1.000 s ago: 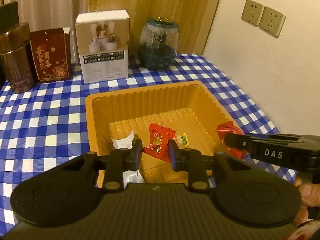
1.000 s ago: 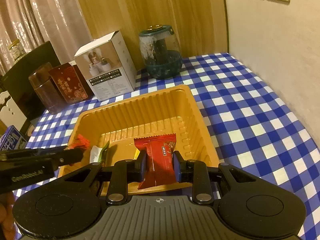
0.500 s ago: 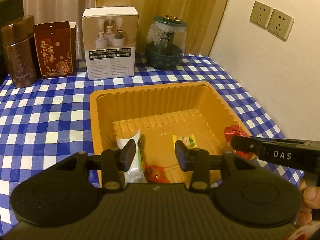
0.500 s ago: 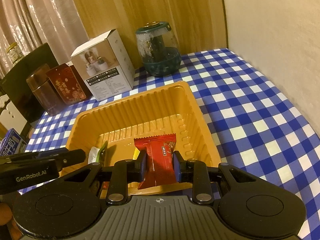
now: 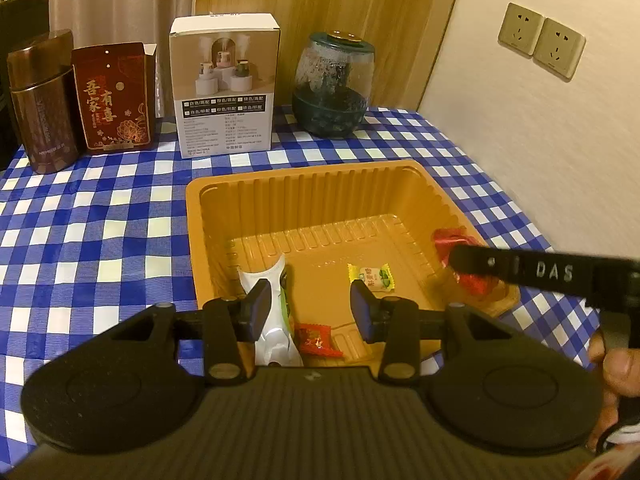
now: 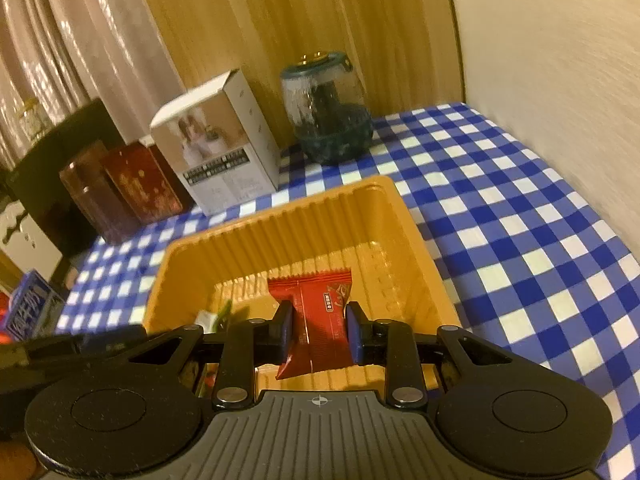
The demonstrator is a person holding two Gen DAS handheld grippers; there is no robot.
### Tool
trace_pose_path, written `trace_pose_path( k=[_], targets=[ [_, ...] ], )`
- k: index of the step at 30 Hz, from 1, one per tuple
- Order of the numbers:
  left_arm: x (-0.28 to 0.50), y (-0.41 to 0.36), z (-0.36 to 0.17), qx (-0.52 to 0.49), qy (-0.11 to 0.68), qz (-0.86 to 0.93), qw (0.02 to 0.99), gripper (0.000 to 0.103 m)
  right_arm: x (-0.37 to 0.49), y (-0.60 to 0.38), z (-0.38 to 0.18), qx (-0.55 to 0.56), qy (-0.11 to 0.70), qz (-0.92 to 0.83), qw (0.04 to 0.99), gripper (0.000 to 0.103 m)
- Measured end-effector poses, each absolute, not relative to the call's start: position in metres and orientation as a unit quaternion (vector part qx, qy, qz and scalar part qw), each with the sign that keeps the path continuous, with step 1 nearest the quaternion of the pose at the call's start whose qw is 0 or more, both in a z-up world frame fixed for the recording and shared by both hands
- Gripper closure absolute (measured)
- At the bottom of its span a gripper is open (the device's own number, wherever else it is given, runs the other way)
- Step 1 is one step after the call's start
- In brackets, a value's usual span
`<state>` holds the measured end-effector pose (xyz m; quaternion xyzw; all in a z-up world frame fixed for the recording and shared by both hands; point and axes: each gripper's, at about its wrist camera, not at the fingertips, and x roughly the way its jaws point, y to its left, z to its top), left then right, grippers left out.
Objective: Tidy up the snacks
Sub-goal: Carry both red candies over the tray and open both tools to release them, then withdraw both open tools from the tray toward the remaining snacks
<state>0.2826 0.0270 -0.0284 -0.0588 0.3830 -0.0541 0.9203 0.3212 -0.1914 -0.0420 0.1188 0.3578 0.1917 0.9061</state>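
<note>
An orange ribbed plastic tray (image 5: 312,196) sits on the blue checked tablecloth. In it lie a white and green packet (image 5: 276,312), a small red packet (image 5: 316,338) and a small yellow and green candy (image 5: 372,278). My left gripper (image 5: 308,308) is open and empty above the tray's near edge. My right gripper (image 6: 319,328) is shut on a red snack packet (image 6: 320,312) and holds it over the tray (image 6: 280,220). In the left wrist view the right gripper's finger (image 5: 540,272) crosses the tray's right side with the red packet (image 5: 452,240) behind it.
At the back stand a brown tin (image 5: 42,100), a red box (image 5: 114,98), a white carton (image 5: 224,84) and a dark glass jar (image 5: 334,84). A wall with sockets (image 5: 542,46) runs along the right. A blue box (image 6: 28,312) lies at the far left.
My left gripper opened and let go of the small red packet, which now lies in the tray, then drew back. My right gripper kept its red packet and moved over the tray.
</note>
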Motion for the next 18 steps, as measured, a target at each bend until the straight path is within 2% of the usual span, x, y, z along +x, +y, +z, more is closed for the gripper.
trace_pose_path(
  k=[1, 2, 3, 4, 18],
  targets=[
    [0.282, 0.027, -0.028, -0.059, 0.383, -0.054, 0.92, 0.064, 0.322, -0.192, -0.042, 0.127, 0.355, 0.197, 0.905, 0.073],
    [0.282, 0.027, -0.028, -0.058, 0.383, -0.054, 0.92, 0.064, 0.323, -0.193, -0.042, 0.135, 0.355, 0.201, 0.903, 0.067],
    [0.281, 0.028, -0.027, -0.058, 0.383, -0.054, 0.92, 0.064, 0.324, -0.194, -0.042, 0.141, 0.354, 0.2, 0.903, 0.041],
    [0.28, 0.029, -0.027, -0.057, 0.383, -0.054, 0.921, 0.064, 0.323, -0.196, -0.041, 0.146, 0.349, 0.196, 0.905, 0.03],
    [0.253, 0.029, -0.011, -0.063, 0.374, -0.054, 0.924, 0.061, 0.295, -0.221, -0.035, 0.155, 0.349, 0.174, 0.908, 0.03]
  ],
)
